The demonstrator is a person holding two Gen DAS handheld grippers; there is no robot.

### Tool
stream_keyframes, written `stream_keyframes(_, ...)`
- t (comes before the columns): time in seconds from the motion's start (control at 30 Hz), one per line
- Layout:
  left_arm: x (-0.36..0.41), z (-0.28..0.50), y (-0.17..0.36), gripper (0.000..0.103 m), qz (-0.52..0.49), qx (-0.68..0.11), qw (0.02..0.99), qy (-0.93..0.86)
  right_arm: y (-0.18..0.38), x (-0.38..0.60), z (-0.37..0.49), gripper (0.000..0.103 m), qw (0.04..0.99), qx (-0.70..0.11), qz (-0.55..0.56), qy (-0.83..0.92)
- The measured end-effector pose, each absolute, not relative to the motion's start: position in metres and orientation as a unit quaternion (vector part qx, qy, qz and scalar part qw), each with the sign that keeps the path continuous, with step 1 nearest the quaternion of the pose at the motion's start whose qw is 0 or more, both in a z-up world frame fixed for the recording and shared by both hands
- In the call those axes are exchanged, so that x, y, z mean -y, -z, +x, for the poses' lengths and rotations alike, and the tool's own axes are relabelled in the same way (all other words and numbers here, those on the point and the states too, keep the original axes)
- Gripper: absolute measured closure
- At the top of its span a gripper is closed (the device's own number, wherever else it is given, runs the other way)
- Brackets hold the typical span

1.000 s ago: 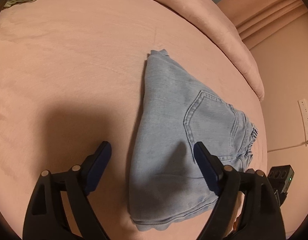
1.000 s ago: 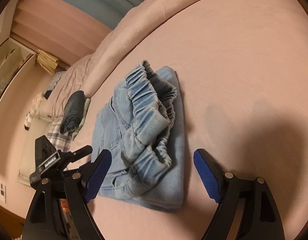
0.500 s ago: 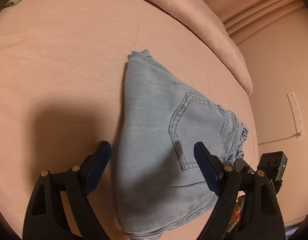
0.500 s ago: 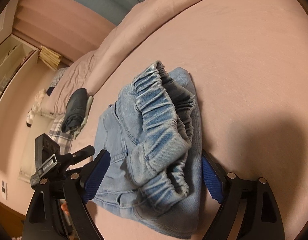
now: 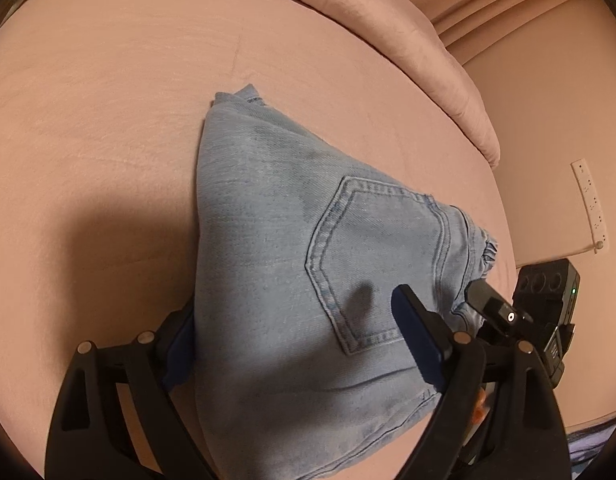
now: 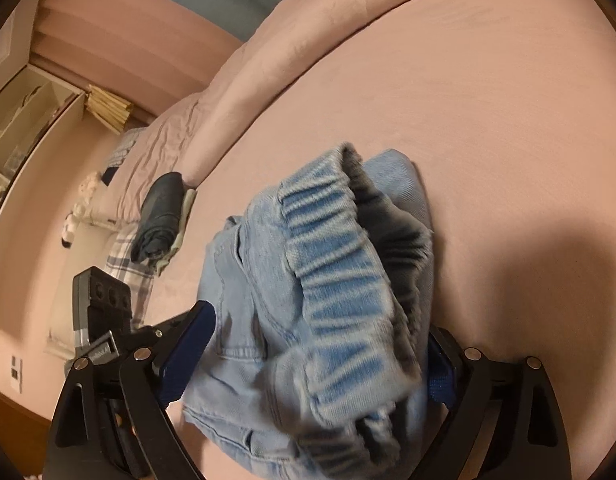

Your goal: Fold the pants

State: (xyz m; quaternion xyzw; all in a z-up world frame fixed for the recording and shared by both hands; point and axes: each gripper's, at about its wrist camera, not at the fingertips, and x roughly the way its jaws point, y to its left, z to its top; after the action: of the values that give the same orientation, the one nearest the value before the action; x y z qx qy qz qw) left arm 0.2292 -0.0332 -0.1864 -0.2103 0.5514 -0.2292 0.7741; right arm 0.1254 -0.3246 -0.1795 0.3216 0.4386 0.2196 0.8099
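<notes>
The folded light-blue denim pants [image 5: 292, 264] lie on the pink bed, back pocket up. My left gripper [image 5: 300, 340] is open, its jaws straddling the folded bundle at its near end, one finger on each side. In the right wrist view the pants [image 6: 308, 300] show their gathered elastic waistband toward the camera. My right gripper [image 6: 308, 360] is open too, its jaws on either side of the waistband end. Each gripper shows in the other's view: the right one [image 5: 508, 320], the left one [image 6: 108, 320].
The pink bed sheet [image 5: 108, 100] spreads to the left and far side. A pink duvet roll [image 5: 428, 40] lies along the far edge. Dark folded clothes [image 6: 160, 216] sit at the bed's far corner. A wall socket strip [image 5: 588, 204] is at right.
Both grippers have moved in toward the pants; their open jaws now straddle the bundle from opposite ends. The pants have not visibly changed shape.
</notes>
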Motion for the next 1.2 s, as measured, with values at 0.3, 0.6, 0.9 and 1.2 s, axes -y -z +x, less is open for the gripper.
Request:
stream_keyframes(0.3,0.055,0.238,0.186,0.005,-0.178,-0.556,0.782,0.217,0.179,0.318,0.136,0.006,0.812,-0.432,0.316,-0.235)
stream_keyframes(0.6,0.072,0.242,0.187,0.004,-0.139,-0.563,0.791,0.193,0.179,0.310,0.141,0.006,0.820,-0.419,0.298,-0.251)
stream_keyframes(0.9,0.088,0.245,0.184,0.006,-0.113,-0.570,0.795,0.173,0.180,0.322,0.132,0.007,0.812,-0.385,0.325,-0.294)
stream_keyframes(1.2,0.094,0.244,0.180,0.012,-0.099,-0.565,0.805,0.150,0.180,0.326,0.125,0.016,0.809,-0.369,0.348,-0.298)
